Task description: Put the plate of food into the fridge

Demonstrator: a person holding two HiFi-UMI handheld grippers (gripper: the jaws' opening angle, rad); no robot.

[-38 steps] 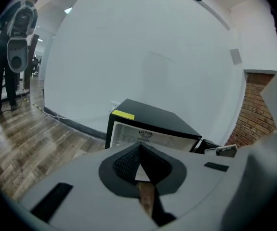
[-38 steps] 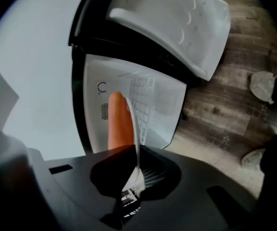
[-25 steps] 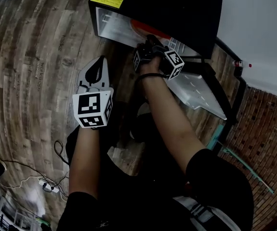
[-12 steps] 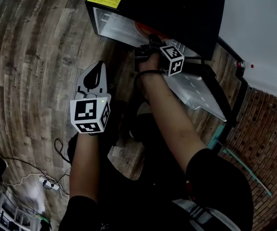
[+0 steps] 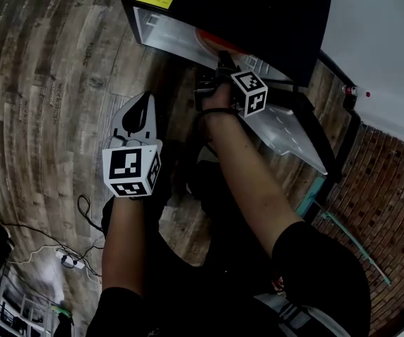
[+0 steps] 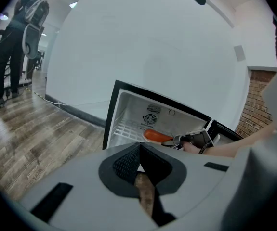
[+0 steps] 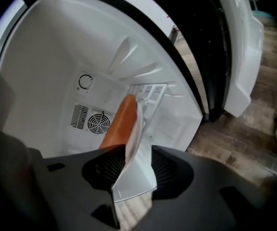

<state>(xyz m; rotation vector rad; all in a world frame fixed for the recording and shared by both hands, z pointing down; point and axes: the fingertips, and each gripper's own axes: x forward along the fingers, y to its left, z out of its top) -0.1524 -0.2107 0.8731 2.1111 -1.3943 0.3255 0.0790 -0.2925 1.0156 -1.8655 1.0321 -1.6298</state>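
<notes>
Spreading right claw (image 7: 138, 168) off plate (image 7: 121, 121), now sitting inside fridge (image 7: 56, 47); release under way, placement seemingly near done. Holding left claw (image 6: 139, 163) pressed together, empty.

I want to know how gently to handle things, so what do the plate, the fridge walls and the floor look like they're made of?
Plate: thin, smooth, orange above and white beneath; plastic or glazed ceramic, hard to tell.
Fridge walls: glossy white moulded plastic, judging by the ribs.
Floor: grey-brown wood-grain planks, likely laminate or vinyl.
</notes>
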